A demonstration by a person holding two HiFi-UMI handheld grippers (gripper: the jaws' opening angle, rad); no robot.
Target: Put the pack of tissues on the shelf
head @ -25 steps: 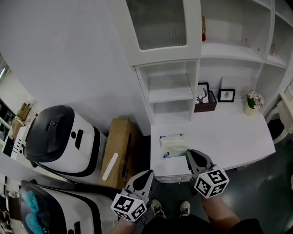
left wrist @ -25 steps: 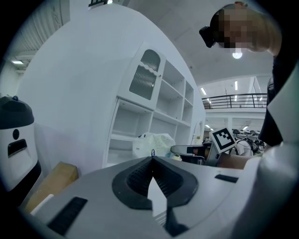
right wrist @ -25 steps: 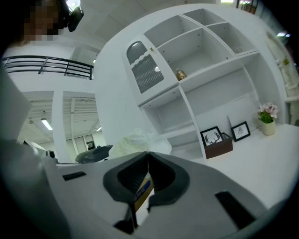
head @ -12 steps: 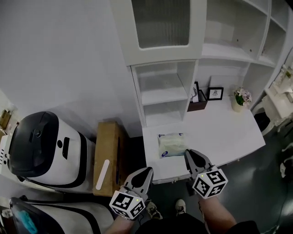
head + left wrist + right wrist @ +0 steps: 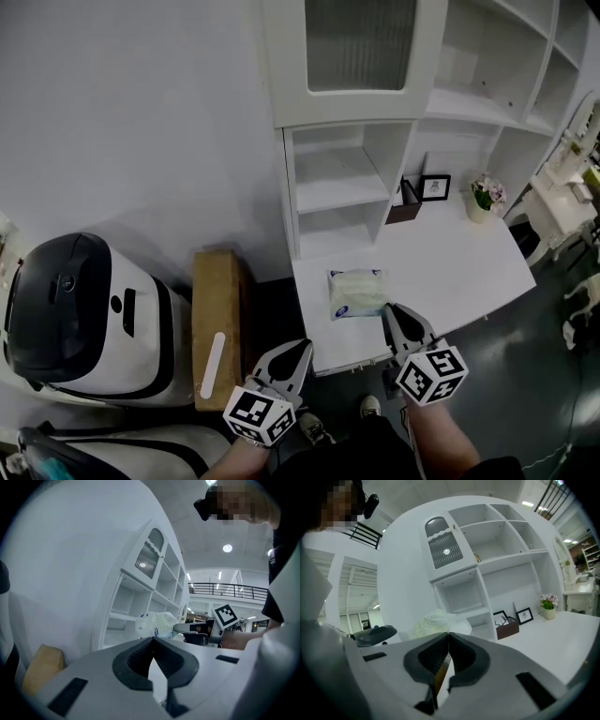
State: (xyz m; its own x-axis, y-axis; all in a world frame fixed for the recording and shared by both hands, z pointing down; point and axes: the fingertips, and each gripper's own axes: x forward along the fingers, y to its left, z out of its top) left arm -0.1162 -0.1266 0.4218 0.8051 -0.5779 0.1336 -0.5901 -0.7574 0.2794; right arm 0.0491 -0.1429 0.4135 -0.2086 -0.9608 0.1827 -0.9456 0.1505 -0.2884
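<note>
Pale green-white soft plastic pack of tissues (image 5: 356, 292) lies flat on the white desk top (image 5: 459, 272), in its left part, towards the near edge, just in front of the white open shelf unit (image 5: 339, 178). Pack not on any shelf yet. Right gripper (image 5: 393, 313) sits at the desk's near edge, tips right by the pack's near right corner; contact cannot be told. In the right gripper view its jaws (image 5: 449, 637) are pressed together, nothing between them, pack (image 5: 433, 622) just beyond. Left gripper (image 5: 298, 351) is near-left of the desk, off its edge, apart from the pack; left gripper view shows it (image 5: 152, 641) closed tip to tip, empty, pack (image 5: 155, 623) further off. Far on the desk: small black-framed picture (image 5: 434, 187), dark brown box (image 5: 405, 201), flowers in a white pot (image 5: 483, 196). Left of the desk, a brown cardboard box (image 5: 217, 319) and a white and black rounded machine (image 5: 80, 319) on the floor
</note>
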